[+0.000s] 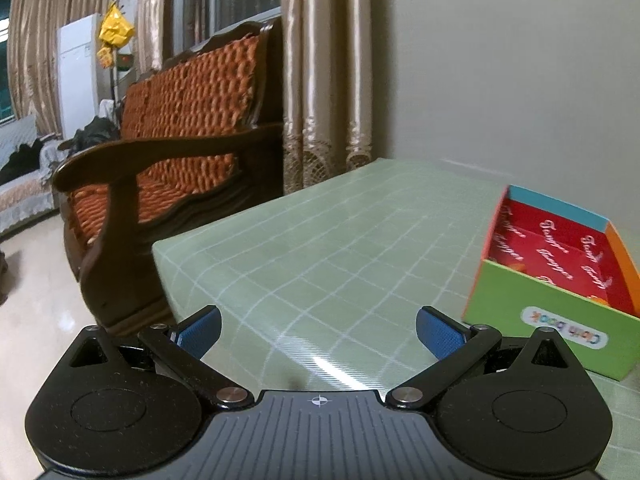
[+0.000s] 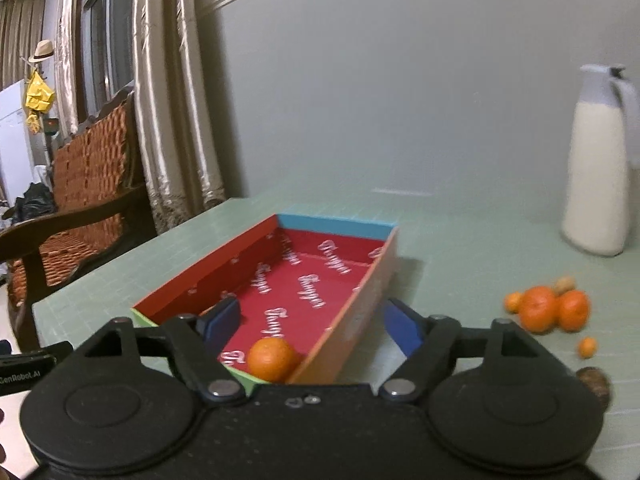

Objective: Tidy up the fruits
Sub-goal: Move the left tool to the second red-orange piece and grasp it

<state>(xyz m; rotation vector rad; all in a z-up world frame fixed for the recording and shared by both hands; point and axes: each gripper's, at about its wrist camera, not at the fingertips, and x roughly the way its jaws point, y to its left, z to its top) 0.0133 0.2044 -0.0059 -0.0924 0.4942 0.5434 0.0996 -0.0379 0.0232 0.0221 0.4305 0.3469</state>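
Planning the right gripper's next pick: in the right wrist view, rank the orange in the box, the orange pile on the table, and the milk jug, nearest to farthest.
1. Round orange in the red-lined cardboard box, between the right gripper's open fingers.
2. Pile of oranges, right, on the green mat.
3. White milk jug, far right.

A green gridded mat (image 1: 320, 240) covers the table. At far right on it stands a white jug (image 2: 598, 168) with a grey lid. Left of the table sits a dark wooden sofa (image 1: 168, 152) with orange cushions, beige curtains (image 1: 320, 80) behind it.
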